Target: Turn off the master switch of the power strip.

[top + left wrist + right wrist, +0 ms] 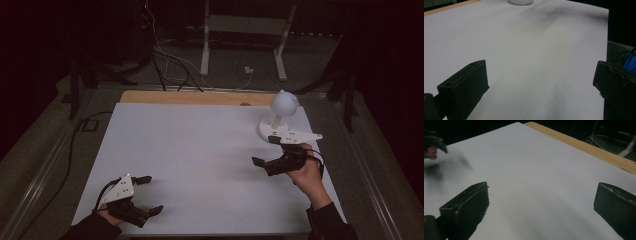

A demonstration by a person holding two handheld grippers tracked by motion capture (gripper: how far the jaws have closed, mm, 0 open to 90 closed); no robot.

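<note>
Lamp (282, 116) seems to be the thing in play: a small white table lamp with a round globe on a disc base, standing at the upper right of the high view, near the far right corner of the white sheet (200, 150). The right gripper (269, 151) hovers just below it in that frame, jaws spread wide and empty, pointing left across the sheet. The left gripper (148, 195) sits at the lower left, well apart from the lamp, jaws likewise wide with nothing between them; its own view catches the lamp's base (521, 2) at the top edge. To take the lamp cleanly, I would turn the right gripper toward the thin stem, centre it between the jaws, and close gently so that the base does not tip.
</note>
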